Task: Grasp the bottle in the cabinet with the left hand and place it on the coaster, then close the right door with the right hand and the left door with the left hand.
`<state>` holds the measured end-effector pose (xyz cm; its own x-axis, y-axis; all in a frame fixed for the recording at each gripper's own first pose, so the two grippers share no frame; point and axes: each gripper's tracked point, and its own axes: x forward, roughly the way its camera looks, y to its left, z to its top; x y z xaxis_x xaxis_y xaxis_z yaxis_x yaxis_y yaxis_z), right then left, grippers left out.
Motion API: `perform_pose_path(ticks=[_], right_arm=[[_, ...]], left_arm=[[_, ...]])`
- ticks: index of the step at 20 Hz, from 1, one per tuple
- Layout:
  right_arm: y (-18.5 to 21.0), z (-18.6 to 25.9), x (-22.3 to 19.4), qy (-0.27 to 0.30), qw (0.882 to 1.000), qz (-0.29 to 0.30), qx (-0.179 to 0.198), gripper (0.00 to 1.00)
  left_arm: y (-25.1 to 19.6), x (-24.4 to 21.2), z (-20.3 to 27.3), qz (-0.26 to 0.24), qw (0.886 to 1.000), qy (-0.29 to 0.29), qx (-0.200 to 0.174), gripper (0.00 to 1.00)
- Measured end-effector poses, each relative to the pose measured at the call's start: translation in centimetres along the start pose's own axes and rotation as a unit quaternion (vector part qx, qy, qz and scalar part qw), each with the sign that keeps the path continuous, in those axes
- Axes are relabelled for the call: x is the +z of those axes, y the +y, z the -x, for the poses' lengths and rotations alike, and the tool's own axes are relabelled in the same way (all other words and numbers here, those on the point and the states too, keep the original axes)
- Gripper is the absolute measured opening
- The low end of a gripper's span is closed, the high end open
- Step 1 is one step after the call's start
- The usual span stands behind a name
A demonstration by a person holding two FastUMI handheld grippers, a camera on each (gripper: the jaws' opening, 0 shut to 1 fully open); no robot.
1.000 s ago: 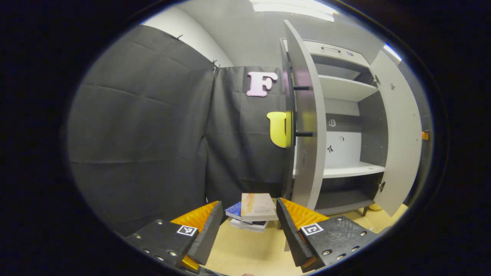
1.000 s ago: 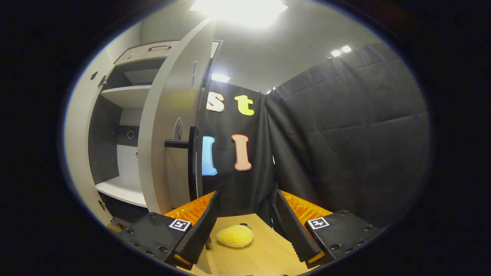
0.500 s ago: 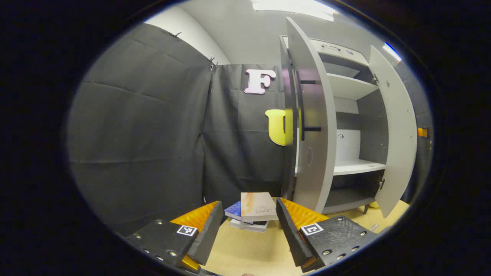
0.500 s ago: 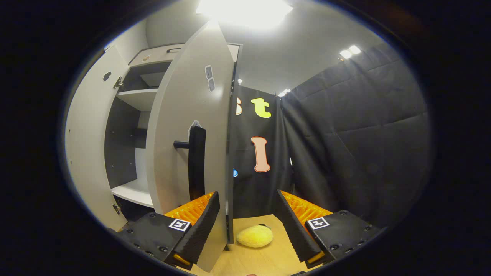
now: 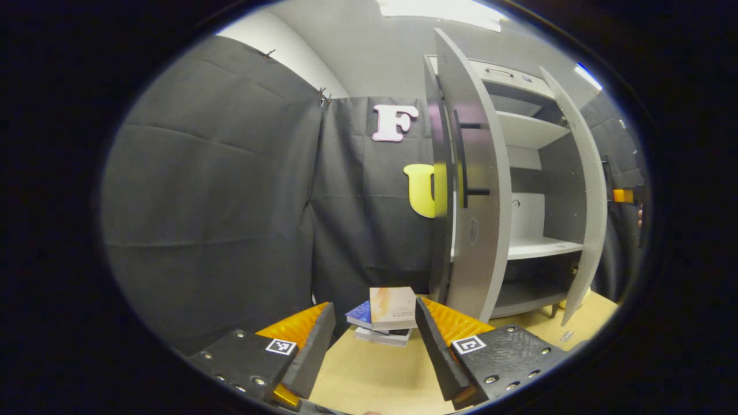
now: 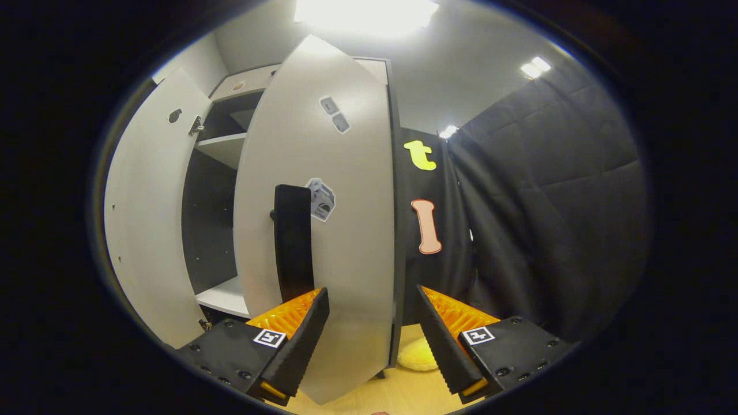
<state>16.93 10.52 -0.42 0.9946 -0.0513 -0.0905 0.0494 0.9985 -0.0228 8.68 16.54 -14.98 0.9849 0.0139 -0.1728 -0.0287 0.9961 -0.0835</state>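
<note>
the step in hand looked to be shutting the right door: the right gripper had its jaws spread wide and empty, with the door's face square ahead of them and its dark handle just above the left jaw. done well, the push would go flat against the panel near the handle edge, steady until it seats, without snagging the handle. the left gripper also stood with jaws apart and empty, the left door up and to the right of them, one small stack of books between and beyond the tips. counted: two doors, both ajar; one cabinet; one yellow soft thing between the right jaws. the bottle and coaster could not be placed from here.
</note>
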Motion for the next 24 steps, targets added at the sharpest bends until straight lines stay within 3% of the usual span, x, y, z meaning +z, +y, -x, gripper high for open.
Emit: perform_pose_path(ticks=[4,10,11,15,17,18,24], right_arm=[[1.7,-1.2,-0.4,0.008,1.000,0.011,0.013,0.95],[1.1,-0.5,-0.3,0.011,1.000,-0.004,0.015,0.93],[0.4,-0.1,-0.4,0.010,1.000,-0.002,0.011,0.97],[-2.3,1.6,-0.4,0.007,1.000,0.013,-0.006,0.97],[-3.7,2.5,-0.9,0.009,1.000,0.017,-0.014,0.97],[-4.4,2.9,-1.0,0.010,1.000,0.017,-0.018,0.97],[-9.1,5.2,-2.2,0.019,0.999,0.018,-0.045,0.97]], left_arm=[[0.2,-0.2,0.4,0.001,1.000,0.002,0.004,0.89],[0.7,1.4,-0.2,0.014,1.000,-0.004,0.006,0.89],[0.7,2.1,-0.7,0.015,1.000,-0.007,0.006,0.89],[0.9,6.6,-2.8,0.012,0.999,-0.031,0.011,0.89],[0.5,8.4,-4.4,0.013,0.999,-0.035,0.008,0.82],[0.2,9.3,-5.1,0.015,0.999,-0.036,0.004,0.89],[-2.7,14.4,-7.9,0.020,0.998,-0.065,-0.006,0.89]])
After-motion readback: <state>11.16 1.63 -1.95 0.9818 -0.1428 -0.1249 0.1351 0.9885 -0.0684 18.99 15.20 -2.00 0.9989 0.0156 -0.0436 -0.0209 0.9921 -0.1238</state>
